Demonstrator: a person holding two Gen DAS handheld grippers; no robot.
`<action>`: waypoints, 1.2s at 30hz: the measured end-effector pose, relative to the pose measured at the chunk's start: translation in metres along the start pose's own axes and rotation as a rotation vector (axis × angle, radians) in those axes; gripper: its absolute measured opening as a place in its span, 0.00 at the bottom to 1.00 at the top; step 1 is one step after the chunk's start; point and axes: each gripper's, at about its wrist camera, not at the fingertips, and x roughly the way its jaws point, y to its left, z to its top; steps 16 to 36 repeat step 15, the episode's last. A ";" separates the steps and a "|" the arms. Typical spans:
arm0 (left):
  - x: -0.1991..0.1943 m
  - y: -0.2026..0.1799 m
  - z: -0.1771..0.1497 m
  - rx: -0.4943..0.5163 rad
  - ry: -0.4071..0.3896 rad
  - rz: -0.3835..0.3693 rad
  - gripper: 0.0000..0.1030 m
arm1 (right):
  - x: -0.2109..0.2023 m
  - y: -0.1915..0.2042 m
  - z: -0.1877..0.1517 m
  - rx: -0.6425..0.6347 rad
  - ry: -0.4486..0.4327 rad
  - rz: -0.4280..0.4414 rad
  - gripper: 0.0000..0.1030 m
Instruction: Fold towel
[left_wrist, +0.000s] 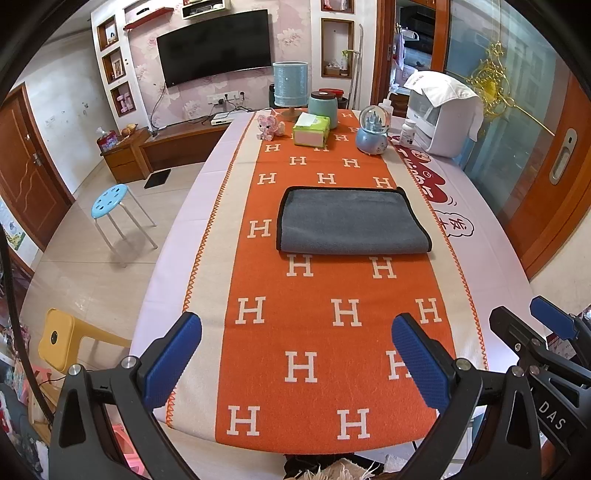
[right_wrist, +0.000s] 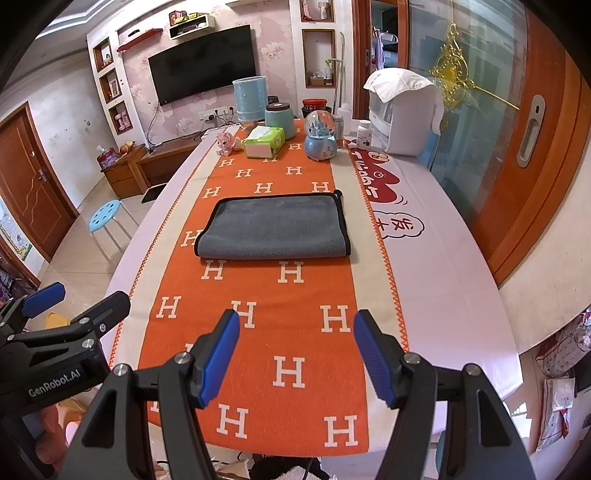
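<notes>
A grey towel (left_wrist: 351, 221) with black trim lies folded flat on the orange H-pattern runner (left_wrist: 325, 332) in the middle of the table; it also shows in the right wrist view (right_wrist: 275, 227). Its folded edge faces me. My left gripper (left_wrist: 295, 332) is open and empty, held above the near end of the table, well short of the towel. My right gripper (right_wrist: 295, 339) is open and empty too, beside the left one. The right gripper shows at the right edge of the left wrist view (left_wrist: 532, 325); the left gripper shows at the left edge of the right wrist view (right_wrist: 74, 299).
At the far end of the table stand a blue lamp (left_wrist: 290, 85), a teal jar (left_wrist: 323, 107), a tissue box (left_wrist: 311, 129), a pink toy (left_wrist: 269, 127), a snow globe (left_wrist: 373, 129) and a white appliance (left_wrist: 447, 114). A blue stool (left_wrist: 110, 199) and yellow chair (left_wrist: 62, 339) stand left.
</notes>
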 end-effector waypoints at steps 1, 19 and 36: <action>-0.001 -0.001 -0.001 0.000 0.000 0.000 0.99 | -0.001 0.000 -0.001 0.001 0.000 0.000 0.63; -0.001 0.000 -0.001 -0.002 0.002 -0.002 0.99 | 0.000 0.001 0.001 -0.001 0.001 -0.001 0.62; -0.001 0.000 -0.001 -0.002 0.002 -0.002 0.99 | 0.000 0.001 0.001 -0.001 0.001 -0.001 0.62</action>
